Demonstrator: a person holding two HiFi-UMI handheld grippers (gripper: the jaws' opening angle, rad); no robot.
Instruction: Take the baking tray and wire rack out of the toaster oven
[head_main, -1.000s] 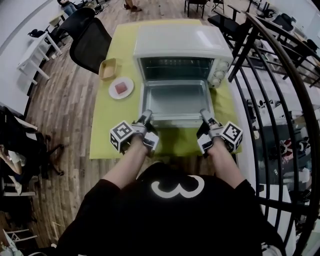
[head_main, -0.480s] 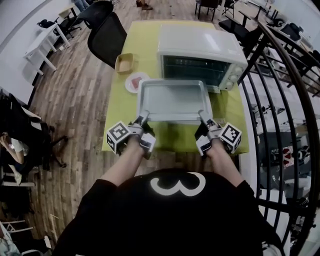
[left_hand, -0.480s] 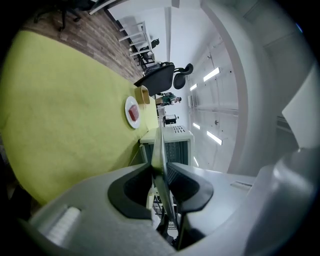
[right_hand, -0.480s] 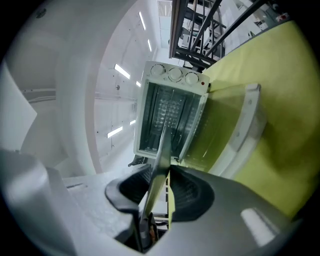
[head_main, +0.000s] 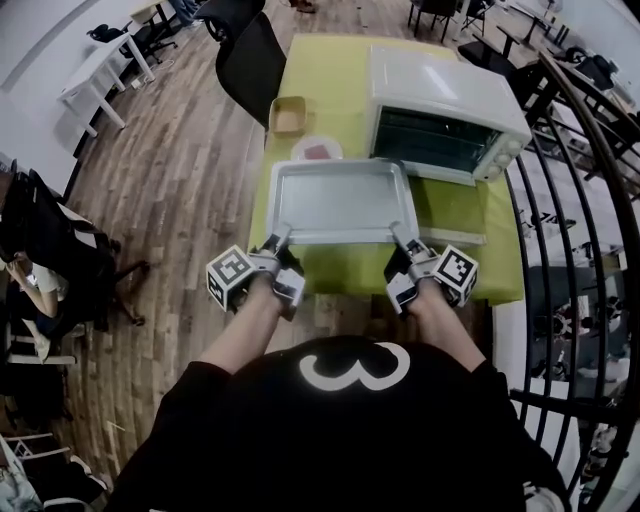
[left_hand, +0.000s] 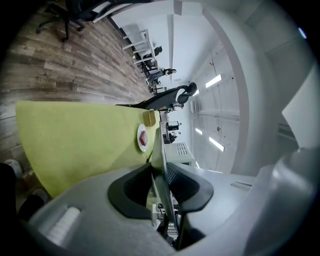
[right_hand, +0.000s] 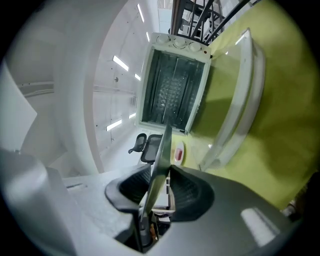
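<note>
The silver baking tray (head_main: 340, 200) hangs level in the air, outside the white toaster oven (head_main: 445, 100), above the left half of the yellow-green table (head_main: 330, 70). My left gripper (head_main: 279, 237) is shut on the tray's near left rim, and my right gripper (head_main: 397, 235) is shut on its near right rim. In the left gripper view the tray's thin edge (left_hand: 162, 147) runs between the black pads (left_hand: 137, 187). The right gripper view shows the same, the tray edge (right_hand: 162, 150) pinched in my right gripper (right_hand: 159, 177). The oven stands open, and the wire rack (right_hand: 172, 90) lies inside.
The oven's glass door (right_hand: 240, 100) lies folded down onto the table. A white plate with a red piece (head_main: 316, 152) and a tan box (head_main: 288, 115) sit left of the oven. A black chair (head_main: 250, 50) stands at the far left, and black railing (head_main: 590, 200) runs along the right.
The tray has come fully out of the oven and moved left and toward me, away from the oven's mouth. Both grippers kept their hold on its near rim.
</note>
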